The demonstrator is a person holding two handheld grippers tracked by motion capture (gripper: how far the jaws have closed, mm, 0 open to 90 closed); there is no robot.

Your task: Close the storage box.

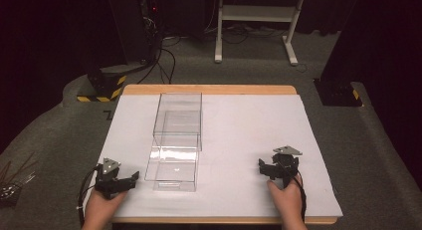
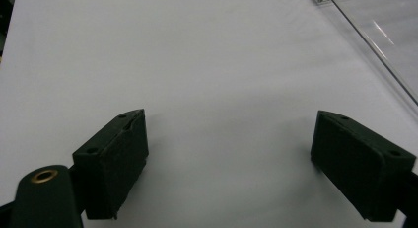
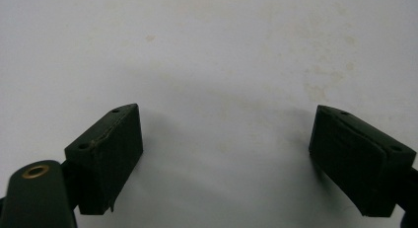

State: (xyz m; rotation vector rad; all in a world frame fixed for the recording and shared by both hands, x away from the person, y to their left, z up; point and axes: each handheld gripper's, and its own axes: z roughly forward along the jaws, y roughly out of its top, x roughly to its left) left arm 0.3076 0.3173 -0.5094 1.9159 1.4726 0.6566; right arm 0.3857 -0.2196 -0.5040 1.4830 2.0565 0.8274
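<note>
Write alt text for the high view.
Two clear plastic boxes sit end to end on a white-covered table. A person's hands hold the left gripper and right gripper near the table's front edge, either side of the boxes, jaws open.

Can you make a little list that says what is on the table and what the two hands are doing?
table cover: white sheet
boxes: two clear boxes, far one and near one, both left of the middle
left tool: open, empty, near edge, beside the near box, not touching it
right tool: open, empty, near edge, on the right
floor: black cables
</note>
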